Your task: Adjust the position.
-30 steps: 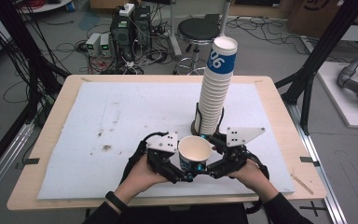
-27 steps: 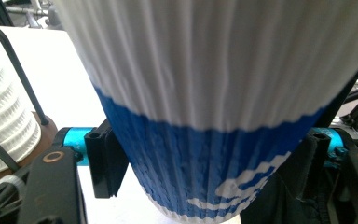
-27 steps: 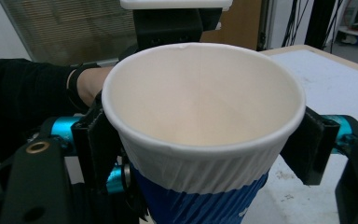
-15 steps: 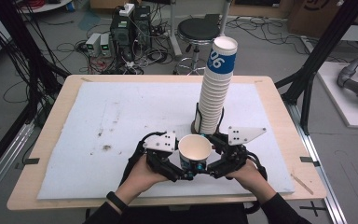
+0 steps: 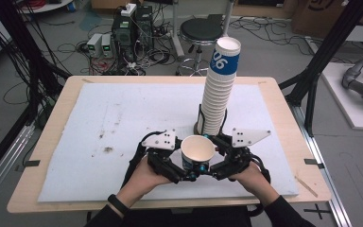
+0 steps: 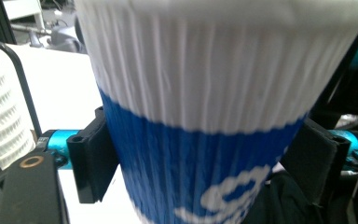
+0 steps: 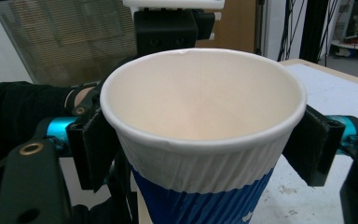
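Note:
A white and blue ribbed paper cup (image 5: 197, 150) stands upright between both grippers near the table's front middle. My left gripper (image 5: 187, 176) has the cup's blue lower wall (image 6: 205, 177) between its pads (image 6: 91, 161), which touch it on both sides; its jaws have just been opening. My right gripper (image 5: 213, 172) flanks the cup (image 7: 200, 107) just under the rim, pads (image 7: 313, 149) against the wall; its jaws have just been closing. The cup is empty inside.
A tall stack of the same cups (image 5: 217, 94) stands in a black wire holder (image 5: 200, 118) right behind the grippers, also at the left gripper view's edge (image 6: 0, 116). A white mat (image 5: 123, 118) with small brown stains (image 5: 108, 150) covers the wooden table (image 5: 47, 142).

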The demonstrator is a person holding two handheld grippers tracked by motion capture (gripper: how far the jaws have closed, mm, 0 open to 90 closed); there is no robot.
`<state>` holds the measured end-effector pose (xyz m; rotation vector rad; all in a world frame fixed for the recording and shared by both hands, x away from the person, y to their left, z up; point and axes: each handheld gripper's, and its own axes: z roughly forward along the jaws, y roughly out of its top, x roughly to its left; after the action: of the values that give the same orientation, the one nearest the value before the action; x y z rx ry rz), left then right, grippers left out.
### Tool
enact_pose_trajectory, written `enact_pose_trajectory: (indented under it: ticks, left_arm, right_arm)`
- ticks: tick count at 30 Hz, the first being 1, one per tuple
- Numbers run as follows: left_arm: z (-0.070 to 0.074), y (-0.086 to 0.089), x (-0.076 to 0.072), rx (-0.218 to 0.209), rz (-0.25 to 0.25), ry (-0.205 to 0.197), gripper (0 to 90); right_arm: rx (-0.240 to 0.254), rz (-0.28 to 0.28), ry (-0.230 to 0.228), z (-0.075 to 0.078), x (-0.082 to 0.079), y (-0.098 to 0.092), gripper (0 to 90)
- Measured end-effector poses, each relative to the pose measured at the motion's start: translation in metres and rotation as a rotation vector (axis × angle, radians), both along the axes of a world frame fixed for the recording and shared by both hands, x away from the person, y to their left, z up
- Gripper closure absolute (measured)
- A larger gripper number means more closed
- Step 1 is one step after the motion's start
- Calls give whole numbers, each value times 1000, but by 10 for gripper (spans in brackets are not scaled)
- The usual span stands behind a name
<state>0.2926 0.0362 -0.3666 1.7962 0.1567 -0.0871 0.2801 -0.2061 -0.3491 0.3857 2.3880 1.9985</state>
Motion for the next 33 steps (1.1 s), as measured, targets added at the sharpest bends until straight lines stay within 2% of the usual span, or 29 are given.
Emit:
enact_pose_trajectory:
  ticks: [6,10,22,26,33]
  left_arm:
    - [0,0,0,-19,0,12,201]
    - [1,1,0,-32,-3,6,247]
    - [2,5,1,-27,-12,-14,249]
    - [3,8,2,-29,-8,-21,250]
    - [5,17,5,-59,19,-20,250]
  right_arm:
    - [12,5,-3,-1,-3,4,211]
    - [18,3,-6,-2,-2,4,217]
    - [13,28,-1,-1,0,-2,196]
    - [16,31,-8,0,1,-5,193]
    - [11,34,-22,2,3,-14,193]
